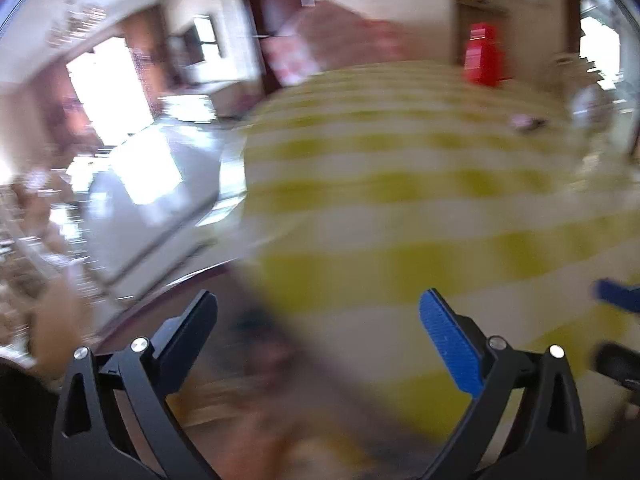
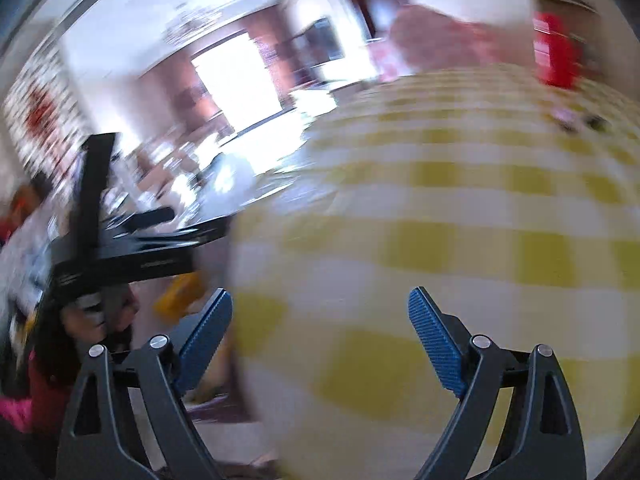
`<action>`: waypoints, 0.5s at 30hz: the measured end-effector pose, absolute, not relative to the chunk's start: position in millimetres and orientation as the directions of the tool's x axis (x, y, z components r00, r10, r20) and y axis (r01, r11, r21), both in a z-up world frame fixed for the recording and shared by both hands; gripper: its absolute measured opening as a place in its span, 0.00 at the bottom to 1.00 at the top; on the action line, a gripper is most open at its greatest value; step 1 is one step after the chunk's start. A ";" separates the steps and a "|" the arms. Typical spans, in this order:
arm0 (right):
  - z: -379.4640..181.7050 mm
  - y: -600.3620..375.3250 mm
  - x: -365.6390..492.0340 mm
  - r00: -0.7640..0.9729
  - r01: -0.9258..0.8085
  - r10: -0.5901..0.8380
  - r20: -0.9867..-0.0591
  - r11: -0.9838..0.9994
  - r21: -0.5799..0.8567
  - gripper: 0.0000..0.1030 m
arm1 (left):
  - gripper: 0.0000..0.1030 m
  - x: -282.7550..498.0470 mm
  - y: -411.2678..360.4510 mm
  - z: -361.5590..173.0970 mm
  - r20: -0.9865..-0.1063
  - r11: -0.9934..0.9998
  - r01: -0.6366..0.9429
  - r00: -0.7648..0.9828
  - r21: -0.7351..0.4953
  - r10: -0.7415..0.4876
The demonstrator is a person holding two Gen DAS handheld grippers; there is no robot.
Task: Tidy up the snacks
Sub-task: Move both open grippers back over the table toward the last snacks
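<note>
Both views are heavily motion-blurred. A table with a yellow-and-white checked cloth (image 1: pixel 420 208) fills the right of each view; it also shows in the right wrist view (image 2: pixel 460 220). My left gripper (image 1: pixel 316 320) is open and empty at the table's left edge. My right gripper (image 2: pixel 320 320) is open and empty over the table's near left edge. A red box (image 1: pixel 482 54) stands at the table's far side, also in the right wrist view (image 2: pixel 554 54). A small pink item (image 2: pixel 568 118) lies near it. The right gripper's blue fingertip (image 1: pixel 616 294) shows at the left view's right edge.
A pinkish chair or cushion (image 1: pixel 340 36) stands beyond the table. The floor (image 1: pixel 140 216) lies to the left with bright window glare. A black stand or frame (image 2: pixel 104 248) is at the left of the right wrist view, with a yellow packet (image 2: pixel 180 296) below it.
</note>
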State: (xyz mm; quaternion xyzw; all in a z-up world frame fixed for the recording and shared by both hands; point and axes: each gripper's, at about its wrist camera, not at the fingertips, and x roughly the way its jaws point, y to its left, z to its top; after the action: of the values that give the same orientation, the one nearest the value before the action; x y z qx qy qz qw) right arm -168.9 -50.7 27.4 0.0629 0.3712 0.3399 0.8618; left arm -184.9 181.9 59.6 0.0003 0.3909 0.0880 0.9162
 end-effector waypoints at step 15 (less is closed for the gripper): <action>9.1 -214.0 -68.4 0.693 -0.066 0.267 -0.669 0.949 0.310 0.84 | 0.98 28.1 14.1 31.4 -0.609 0.913 -0.010 0.748 -0.409 -0.264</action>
State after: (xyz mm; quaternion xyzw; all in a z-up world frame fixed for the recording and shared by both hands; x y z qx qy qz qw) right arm -68.4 -214.0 9.1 0.1320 0.3807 0.0912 0.9107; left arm 28.1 14.1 31.4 -0.1971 0.3484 -0.0694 0.9138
